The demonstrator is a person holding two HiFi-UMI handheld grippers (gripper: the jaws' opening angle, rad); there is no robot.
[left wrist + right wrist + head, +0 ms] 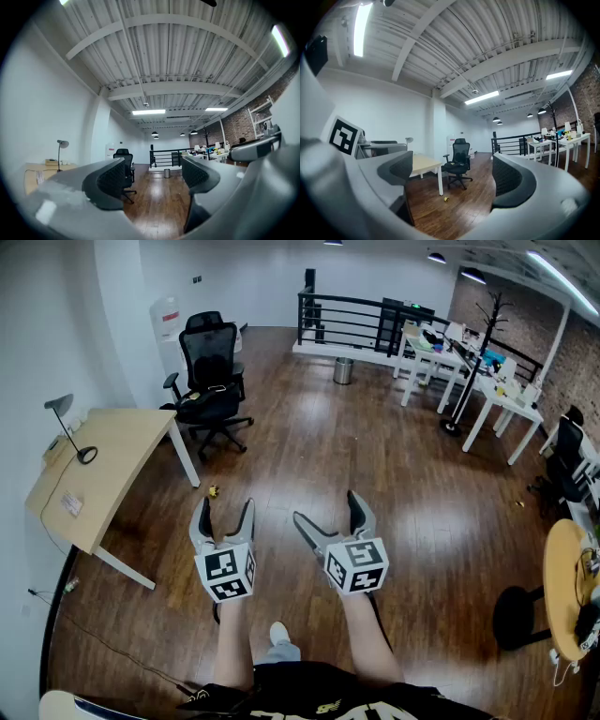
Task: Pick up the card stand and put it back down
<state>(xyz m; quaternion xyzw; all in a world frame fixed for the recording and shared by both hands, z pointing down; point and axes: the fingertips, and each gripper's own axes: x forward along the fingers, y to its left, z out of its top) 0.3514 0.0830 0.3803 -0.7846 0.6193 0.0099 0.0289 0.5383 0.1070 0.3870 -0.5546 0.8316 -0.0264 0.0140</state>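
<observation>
Head view, you held the left gripper [225, 507] and right gripper [326, 507] low centre above the wood floor [375, 456], both spread, empty, card stand not made out, label [70, 505] on the left desk [112, 456] unreadable, left gripper view, jaws stood apart, office chair [123, 161] beyond, right gripper view, jaws stood wide.

An open-plan office: wooden desk [122, 456], black swivel chair [208, 362], white worktables [514, 407].

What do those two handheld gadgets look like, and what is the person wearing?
The left gripper and the right gripper are both pale grey, each with two curved fingers that have black ribbed inner faces. Behind the fingers sits a white cube printed with black square markers. No cables show. The forearms have no sleeves. The person wears a black top with pale print and a white shoe.
</observation>
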